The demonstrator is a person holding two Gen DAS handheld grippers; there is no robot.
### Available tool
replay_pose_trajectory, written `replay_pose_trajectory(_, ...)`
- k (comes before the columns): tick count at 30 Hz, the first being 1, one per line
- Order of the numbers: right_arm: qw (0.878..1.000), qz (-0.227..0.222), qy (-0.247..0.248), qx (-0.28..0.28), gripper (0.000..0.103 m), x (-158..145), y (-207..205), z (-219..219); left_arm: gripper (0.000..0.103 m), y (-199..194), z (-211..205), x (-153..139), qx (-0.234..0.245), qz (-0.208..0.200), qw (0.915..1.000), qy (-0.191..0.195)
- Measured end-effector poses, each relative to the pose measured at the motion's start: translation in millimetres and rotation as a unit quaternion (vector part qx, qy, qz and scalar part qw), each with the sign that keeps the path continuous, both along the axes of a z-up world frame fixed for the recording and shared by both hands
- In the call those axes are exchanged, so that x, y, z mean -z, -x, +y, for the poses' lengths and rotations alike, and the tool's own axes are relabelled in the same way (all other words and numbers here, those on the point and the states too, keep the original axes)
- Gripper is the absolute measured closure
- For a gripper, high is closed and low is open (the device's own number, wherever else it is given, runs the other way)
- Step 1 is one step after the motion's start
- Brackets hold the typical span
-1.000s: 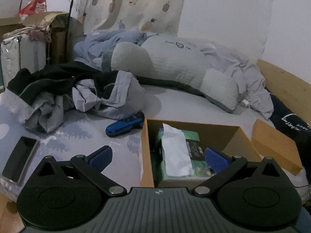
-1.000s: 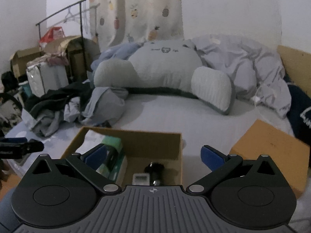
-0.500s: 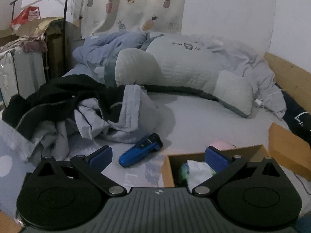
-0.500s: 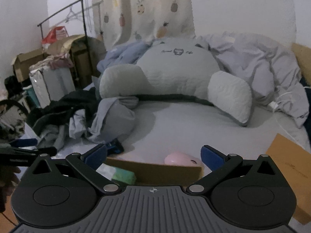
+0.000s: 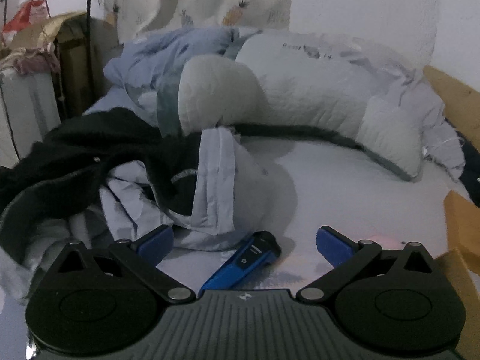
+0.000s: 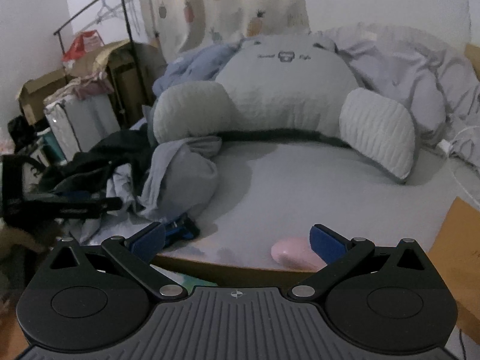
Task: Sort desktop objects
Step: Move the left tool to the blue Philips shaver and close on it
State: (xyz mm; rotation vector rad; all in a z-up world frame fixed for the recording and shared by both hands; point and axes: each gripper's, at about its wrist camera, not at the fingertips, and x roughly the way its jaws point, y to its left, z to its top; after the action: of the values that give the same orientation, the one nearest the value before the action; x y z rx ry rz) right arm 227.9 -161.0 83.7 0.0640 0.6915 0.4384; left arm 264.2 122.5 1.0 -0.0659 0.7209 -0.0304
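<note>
1. Left wrist view: the left gripper, fingers spread and empty, has swung off the cardboard box toward a blue shaver lying on the bed, likely the next pick.
2. Right wrist view: the right gripper, also spread and empty, has risen past the box; a pink mouse lies just beyond its rim.

Very little can be read. The big grey cushion on the bed carries a small dark printed emblem with a short word on either side of it, but the letters are too blurred to make out in either view. The black garment in the clothes pile has a narrow pale strip bearing small lettering, also illegible. The blue shaver shows a round power symbol on its dark face and a tiny pale mark above it that cannot be read. Each gripper body bears a small round crosshair mark at its front edge.
</note>
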Motion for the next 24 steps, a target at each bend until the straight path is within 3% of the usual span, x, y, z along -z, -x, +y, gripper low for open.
replay_pose_trajectory(10,0.999,0.034,0.008,0.012,0.0,25.5,-19.3,5.8,0.0,-67.7,4.3,81.4,0.042,0.093,0.9945,0.024)
replay_pose_trajectory(13,0.999,0.036,0.013,0.014,0.0,29.7,-24.3,8.4,0.0,-75.9,1.6,98.9,0.056,0.113,0.992,0.011)
replay_pose_trajectory(19,0.999,0.041,0.015,0.008,0.0,33.7,-31.4,14.0,0.0,-81.6,-0.3,124.5,0.068,0.141,0.9876,0.009)
replay_pose_trajectory(24,0.999,0.046,0.017,0.01,0.0,38.6,-33.7,17.1,0.007,-80.4,-1.0,131.0,0.072,0.148,0.9863,-0.004)
